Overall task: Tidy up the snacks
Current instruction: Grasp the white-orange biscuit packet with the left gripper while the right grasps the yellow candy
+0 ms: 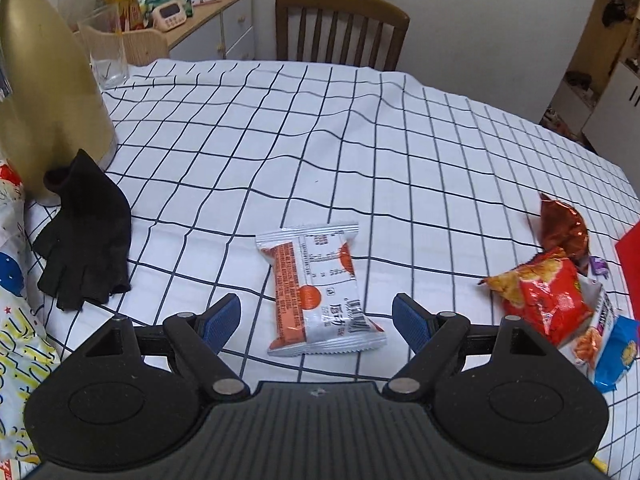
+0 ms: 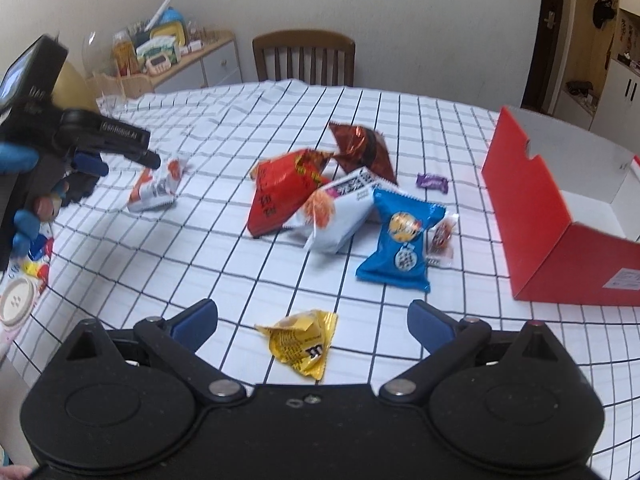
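Now both claws hang open over scattered snacks, nothing gripped yet.
Left claw (image 1: pixel 316 320) straddles the orange-and-white packet (image 1: pixel 318 290) lying flat on the checked surface (image 1: pixel 360 140); right claw (image 2: pixel 312 320) brackets a yellow candy pouch (image 2: pixel 302 340), with the red box (image 2: pixel 560 232) off to its right. Likely next: lower, close on each wrapper, then carry it toward that box.
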Demonstrator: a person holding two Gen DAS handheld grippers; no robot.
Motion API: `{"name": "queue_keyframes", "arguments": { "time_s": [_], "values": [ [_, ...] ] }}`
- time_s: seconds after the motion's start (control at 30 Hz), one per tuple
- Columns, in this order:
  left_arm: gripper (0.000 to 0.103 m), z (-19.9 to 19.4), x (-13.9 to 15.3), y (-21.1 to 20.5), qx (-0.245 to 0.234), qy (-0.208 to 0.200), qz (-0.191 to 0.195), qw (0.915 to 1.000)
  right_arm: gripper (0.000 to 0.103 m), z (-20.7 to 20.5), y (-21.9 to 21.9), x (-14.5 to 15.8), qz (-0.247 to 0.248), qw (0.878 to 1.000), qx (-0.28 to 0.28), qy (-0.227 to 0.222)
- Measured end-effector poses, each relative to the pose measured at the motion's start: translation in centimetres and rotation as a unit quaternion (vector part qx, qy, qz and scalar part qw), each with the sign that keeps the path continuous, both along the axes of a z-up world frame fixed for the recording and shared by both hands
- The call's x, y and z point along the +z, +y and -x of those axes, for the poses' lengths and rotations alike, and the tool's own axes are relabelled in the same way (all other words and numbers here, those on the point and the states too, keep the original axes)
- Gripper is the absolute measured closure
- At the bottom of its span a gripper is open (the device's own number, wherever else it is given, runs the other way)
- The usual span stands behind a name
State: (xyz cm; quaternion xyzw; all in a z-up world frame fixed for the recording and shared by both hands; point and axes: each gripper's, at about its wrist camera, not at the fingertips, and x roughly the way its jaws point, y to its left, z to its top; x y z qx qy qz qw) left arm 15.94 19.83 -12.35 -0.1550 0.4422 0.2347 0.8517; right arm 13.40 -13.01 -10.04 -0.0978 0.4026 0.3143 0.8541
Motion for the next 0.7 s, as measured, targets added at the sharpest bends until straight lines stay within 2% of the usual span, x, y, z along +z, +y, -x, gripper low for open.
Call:
{"name": "queue_keyframes", "arguments": {
  "time_s": [0.13, 0.43, 0.7],
  "values": [
    [0.02, -0.8, -0.8, 0.9, 0.008, 0.011, 0.008, 0.9999, 0.004, -0.2, 0.8, -1.0, 0.013, 1.0, 0.006, 0.009],
    [0.02, -2.0, -2.4, 2.4, 0.04, 0.02, 0.038, 0.9983, 0.015, -0.3, 2.2, -3.0, 0.043, 0.998, 0.028, 0.021],
    [0.02, -3.0, -3.1, 2.1, 0.045, 0.027, 0.035, 0.998, 0.028, -0.6, 2.8, -4.2, 0.059, 0.997, 0.04, 0.027]
  ]
}}
